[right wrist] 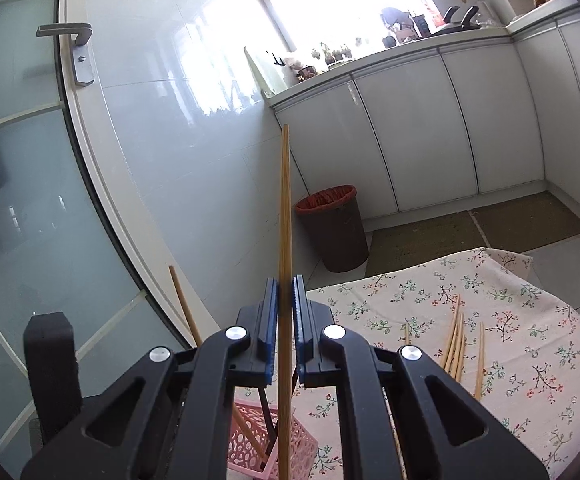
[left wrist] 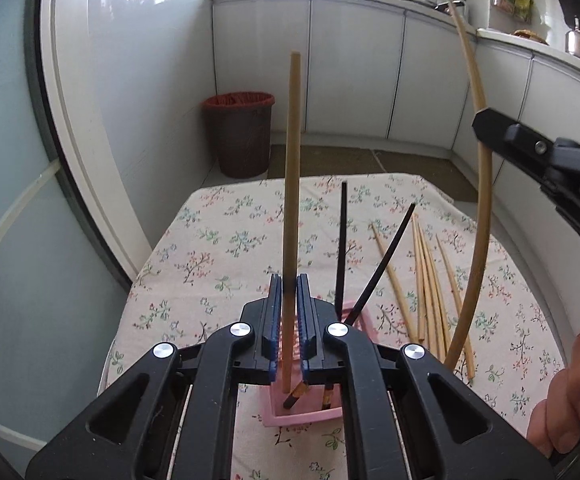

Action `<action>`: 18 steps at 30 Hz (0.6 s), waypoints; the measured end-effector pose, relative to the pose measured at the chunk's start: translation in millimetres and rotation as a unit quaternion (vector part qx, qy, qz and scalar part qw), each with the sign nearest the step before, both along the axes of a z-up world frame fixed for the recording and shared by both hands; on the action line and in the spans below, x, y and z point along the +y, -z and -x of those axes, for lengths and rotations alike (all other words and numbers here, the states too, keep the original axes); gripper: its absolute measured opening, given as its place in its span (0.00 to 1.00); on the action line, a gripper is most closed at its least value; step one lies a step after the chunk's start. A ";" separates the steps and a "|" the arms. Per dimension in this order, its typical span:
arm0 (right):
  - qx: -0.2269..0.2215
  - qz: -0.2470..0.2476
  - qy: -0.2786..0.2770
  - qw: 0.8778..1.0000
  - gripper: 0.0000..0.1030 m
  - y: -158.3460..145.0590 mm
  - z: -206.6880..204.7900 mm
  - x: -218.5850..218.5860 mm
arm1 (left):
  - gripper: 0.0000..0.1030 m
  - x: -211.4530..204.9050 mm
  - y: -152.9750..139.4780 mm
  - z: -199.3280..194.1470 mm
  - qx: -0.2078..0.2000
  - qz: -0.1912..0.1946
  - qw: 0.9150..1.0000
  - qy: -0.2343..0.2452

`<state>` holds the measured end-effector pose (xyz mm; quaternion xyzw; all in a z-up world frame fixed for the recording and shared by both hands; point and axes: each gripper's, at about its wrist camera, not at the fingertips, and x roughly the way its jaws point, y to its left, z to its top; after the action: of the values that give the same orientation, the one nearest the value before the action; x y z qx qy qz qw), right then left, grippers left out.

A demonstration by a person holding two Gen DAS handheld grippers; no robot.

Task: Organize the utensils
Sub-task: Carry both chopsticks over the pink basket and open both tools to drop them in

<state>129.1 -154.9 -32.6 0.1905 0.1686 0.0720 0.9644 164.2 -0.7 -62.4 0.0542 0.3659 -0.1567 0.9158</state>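
We clamp our left gripper (left wrist: 290,280) on a wooden chopstick (left wrist: 292,184), the blue pads pinched tight against its shaft. It stands nearly upright, and its lower tip dips inside the pink basket (left wrist: 310,416) directly beneath the jaws. Two black chopsticks (left wrist: 342,248) already stand in that basket, leaning apart from each other. The basket sits on the floral tablecloth (left wrist: 226,248) near its front edge.

Our right gripper (right wrist: 285,284) is likewise shut tight on a second wooden chopstick (right wrist: 285,208), held upright, with its lower end beside the basket's rim (right wrist: 250,408) as seen from the right wrist; we cannot tell whether it is inside. From the left wrist view this same stick curves up the right side, held by the black finger there, and part of a hand (left wrist: 570,392) shows at the lower right.

A loose bunch of wooden chopsticks (left wrist: 430,280) lies flat on the cloth to the right of the basket, well apart from it. Beyond the table stands a brown bin (left wrist: 240,136) by the white cabinets (left wrist: 354,68)
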 end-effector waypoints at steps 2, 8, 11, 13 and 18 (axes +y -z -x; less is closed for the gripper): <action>0.001 0.002 0.001 1.000 0.07 1.9 -2.2 2.2 | 0.08 3.5 4.2 -1.6 0.020 0.002 1.000 -0.004; -0.007 0.005 0.004 1.000 0.07 2.0 -7.2 7.3 | 0.18 11.6 -13.9 5.3 0.024 0.009 1.000 -0.003; -0.023 0.007 0.002 1.000 0.07 -3.6 -8.2 12.4 | 0.27 17.3 -24.5 8.8 0.021 0.008 1.000 -0.010; -0.032 0.008 0.000 0.999 0.07 -6.2 -9.9 17.1 | 0.34 21.3 -30.6 9.1 0.015 0.002 1.000 -0.023; -0.034 0.006 -0.005 0.999 0.07 0.3 -18.1 29.4 | 0.36 33.4 -34.7 4.8 0.018 0.000 0.999 -0.051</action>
<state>147.2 -125.5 -32.8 0.1809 0.1373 0.0822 0.9704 159.4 32.7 -27.7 0.0323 0.3841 -0.1110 0.9160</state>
